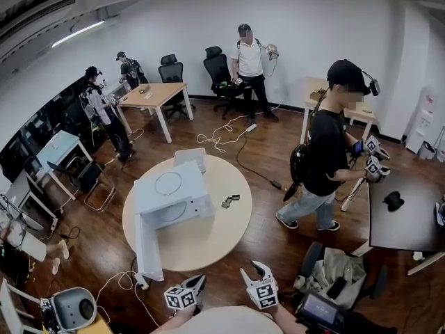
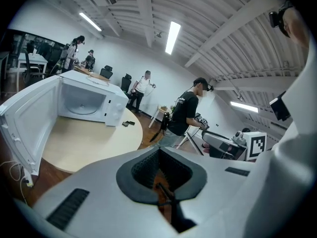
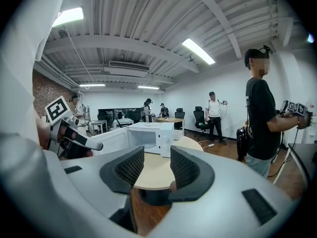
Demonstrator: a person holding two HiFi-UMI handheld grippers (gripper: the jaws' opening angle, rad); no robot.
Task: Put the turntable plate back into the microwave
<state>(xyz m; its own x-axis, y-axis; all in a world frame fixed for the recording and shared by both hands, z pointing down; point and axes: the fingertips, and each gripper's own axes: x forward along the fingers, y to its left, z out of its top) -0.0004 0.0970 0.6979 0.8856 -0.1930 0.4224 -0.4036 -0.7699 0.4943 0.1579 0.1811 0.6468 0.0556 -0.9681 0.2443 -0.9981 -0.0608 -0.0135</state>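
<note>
Jaws on the left gripper [image 2: 161, 181] are pressed fully together with nothing between them. The right gripper [image 3: 156, 168] stands wide open and is also empty; through its gap only the table's edge and the floor show. In the head view both tools sit at the bottom of the frame, side by side, pointing towards the round table [image 1: 219, 239] and short of its near edge.

A white microwave [image 1: 174, 199] stands on that table, left of the middle. Its door [image 1: 149, 248] is swung fully open and juts out past the table's rim towards the person. The left gripper view looks into the lit, white cavity, though it does not show the floor of it clearly enough to say what lies there. The turntable plate [image 1: 168, 184], a clear glass disc, lies flat on the microwave's top, well apart from both grippers.

A small dark object [image 1: 231, 201] lies on the tabletop just to the right of the microwave. A white box-like thing [image 1: 190, 158] stands behind the microwave, at the far side of the table; what it is cannot be told.

To the right of the table a person in a black shirt [image 1: 325, 155] stands holding another pair of grippers. Further people stand near desks and office chairs along the far wall.
</note>
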